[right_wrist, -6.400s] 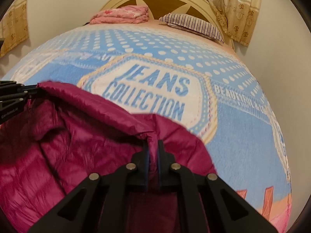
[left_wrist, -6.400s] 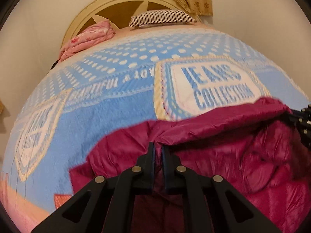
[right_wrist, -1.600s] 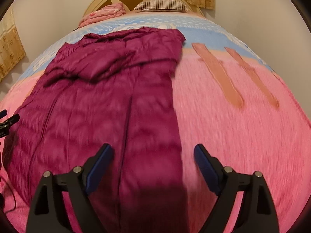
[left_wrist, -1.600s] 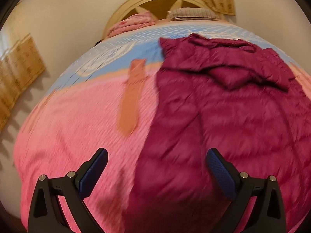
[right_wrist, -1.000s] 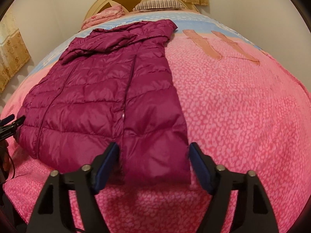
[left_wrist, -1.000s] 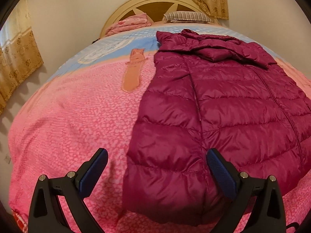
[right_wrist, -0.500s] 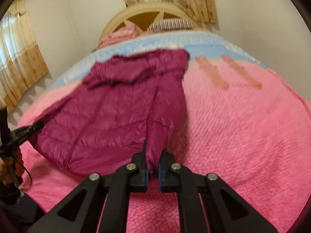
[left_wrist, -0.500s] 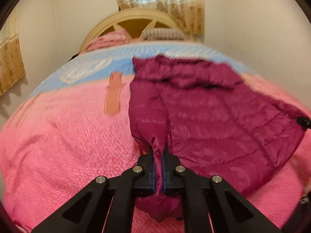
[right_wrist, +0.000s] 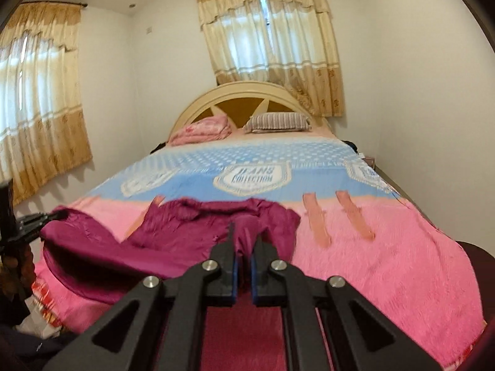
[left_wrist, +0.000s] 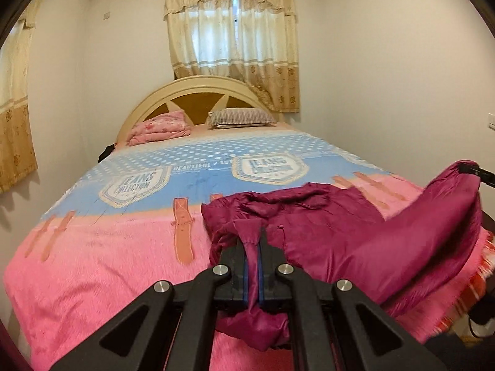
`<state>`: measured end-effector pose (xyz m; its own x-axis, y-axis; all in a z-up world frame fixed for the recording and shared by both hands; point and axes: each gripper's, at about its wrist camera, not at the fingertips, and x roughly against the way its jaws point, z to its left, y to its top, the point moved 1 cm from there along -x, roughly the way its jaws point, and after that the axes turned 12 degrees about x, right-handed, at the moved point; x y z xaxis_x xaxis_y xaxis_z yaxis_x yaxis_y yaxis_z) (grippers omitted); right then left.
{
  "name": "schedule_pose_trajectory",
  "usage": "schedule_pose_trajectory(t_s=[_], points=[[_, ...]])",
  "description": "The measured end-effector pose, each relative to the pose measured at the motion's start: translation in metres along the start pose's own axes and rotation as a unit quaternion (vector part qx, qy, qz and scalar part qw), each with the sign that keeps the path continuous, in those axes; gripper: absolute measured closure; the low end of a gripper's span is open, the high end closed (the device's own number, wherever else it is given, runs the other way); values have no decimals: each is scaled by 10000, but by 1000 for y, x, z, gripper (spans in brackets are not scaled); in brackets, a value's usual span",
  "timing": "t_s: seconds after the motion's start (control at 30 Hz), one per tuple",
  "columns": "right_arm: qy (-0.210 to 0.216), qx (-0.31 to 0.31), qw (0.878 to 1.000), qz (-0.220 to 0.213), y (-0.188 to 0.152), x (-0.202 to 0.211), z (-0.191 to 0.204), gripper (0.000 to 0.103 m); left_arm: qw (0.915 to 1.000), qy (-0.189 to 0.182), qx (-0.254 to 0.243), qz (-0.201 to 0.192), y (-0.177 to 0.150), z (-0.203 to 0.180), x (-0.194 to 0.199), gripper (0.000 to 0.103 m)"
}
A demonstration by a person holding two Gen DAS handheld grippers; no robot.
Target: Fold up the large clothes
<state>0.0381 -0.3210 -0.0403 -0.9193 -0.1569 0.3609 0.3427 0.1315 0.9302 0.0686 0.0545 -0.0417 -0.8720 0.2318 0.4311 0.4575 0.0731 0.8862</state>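
A maroon puffer jacket [left_wrist: 340, 232] lies on the pink end of the bed, its collar toward the headboard. My left gripper [left_wrist: 252, 241] is shut on a pinch of the jacket's hem at its left corner and holds it up off the blanket. My right gripper [right_wrist: 244, 241] is shut on the hem's other corner of the jacket [right_wrist: 191, 225]. The lifted lower edge sags between the two grippers. At the far right of the left wrist view, the right gripper [left_wrist: 465, 167] shows with fabric hanging from it. The left gripper [right_wrist: 58, 215] appears at the left edge of the right wrist view.
The bed carries a pink and blue blanket [left_wrist: 108, 247] with "JEANS COLLECTION" patches. A striped pillow [left_wrist: 243, 117] and a folded pink quilt [left_wrist: 157, 128] rest by the arched headboard [left_wrist: 198, 88]. Walls stand close on both sides, with curtained windows [right_wrist: 269, 43] behind.
Both grippers, open over the flat hem a second ago, closed on its corners and rose. The jacket's lower edge now hangs lifted and bunched instead of lying flat.
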Motion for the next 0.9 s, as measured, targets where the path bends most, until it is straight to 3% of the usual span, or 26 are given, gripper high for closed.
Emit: schedule_pose_trajectory(t_s=[0.17, 0.27, 0.43, 0.5, 0.53, 0.57, 0.6, 0.63, 0.67, 0.73, 0.8, 0.87, 0.9], points=[[-153, -285, 9995, 52, 8, -92, -20, 96, 9984, 547, -25, 153, 20, 19, -105, 100], [-260, -457, 9985, 152, 13, -143, -31, 96, 9970, 693, 119, 324, 26, 30, -155, 100], [-341, -689, 9963, 389, 13, -202, -49, 96, 9941, 847, 341, 585, 37, 40, -214, 94], [-456, -695, 9954, 470, 12, -220, -54, 96, 9916, 1044, 386, 664, 40, 40, -229, 87], [-467, -750, 9947, 522, 12, -232, -57, 95, 9901, 1194, 400, 624, 41, 41, -235, 78], [-506, -760, 9943, 544, 10, -237, -58, 94, 9873, 1452, 368, 520, 43, 39, -240, 53], [-571, -752, 9938, 580, 7, -244, -60, 93, 9838, 1720, 335, 371, 45, 38, -244, 37], [-617, -728, 9934, 630, 6, -252, -61, 93, 9800, 1956, 326, 161, 48, 39, -246, 11], [-662, -754, 9924, 710, 3, -262, -64, 93, 9757, 2157, 355, -118, 51, 41, -247, 4], [-814, -824, 9903, 771, 0, -276, -67, 79, 9700, 2378, 372, -349, 53, 42, -252, 4], [-981, -858, 9886, 761, 0, -283, -69, 47, 9608, 2734, 386, -237, 55, 44, -265, 4], [-1204, -944, 9859, 673, 2, -284, -74, 26, 9474, 3143, 559, -228, 59, 50, -272, 4], [-1296, -1029, 9846, 572, 5, -280, -77, 26, 9429, 3251, 667, -270, 63, 53, -271, 4]])
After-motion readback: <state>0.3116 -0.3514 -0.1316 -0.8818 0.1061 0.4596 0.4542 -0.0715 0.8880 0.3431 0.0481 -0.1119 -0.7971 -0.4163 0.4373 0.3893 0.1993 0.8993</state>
